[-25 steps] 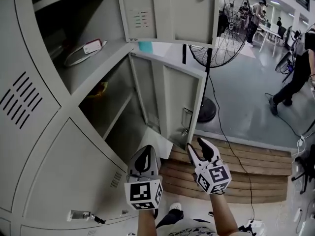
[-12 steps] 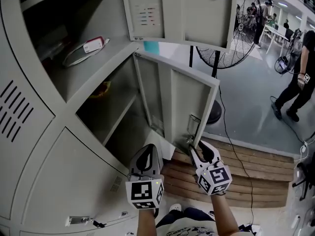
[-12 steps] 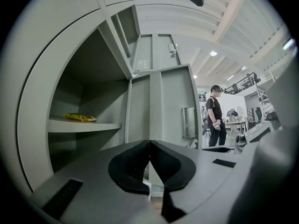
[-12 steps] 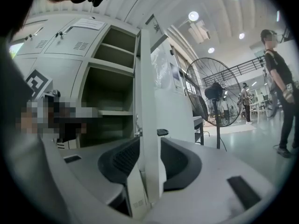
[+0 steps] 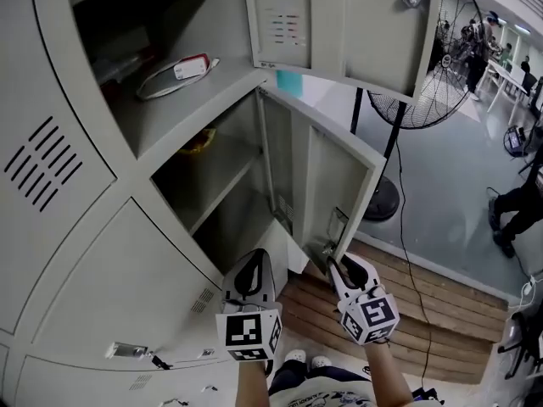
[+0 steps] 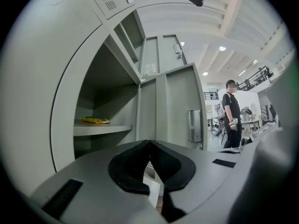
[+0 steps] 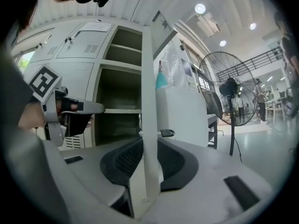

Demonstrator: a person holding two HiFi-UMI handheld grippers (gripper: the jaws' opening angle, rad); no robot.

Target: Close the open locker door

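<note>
- Two doors stand open in the head view: an upper door (image 5: 339, 24) at top centre, and the open locker door (image 5: 327, 185) at frame centre, angled out from its compartment (image 5: 229, 185) toward the right.
- The right gripper (image 5: 339, 270), lower centre, has its jaws drawn narrow onto the door's free edge, just below the latch plate (image 5: 337, 223).
- The left gripper (image 5: 249, 280), lower centre-left, has its jaws together with nothing between them.
- Handling, as judged: thin sheet steel, stiff, light on its hinges. The paint is smooth, so a pinch may slip.
- Hold point: the free edge, far from the hinges, gives the most leverage.
</note>
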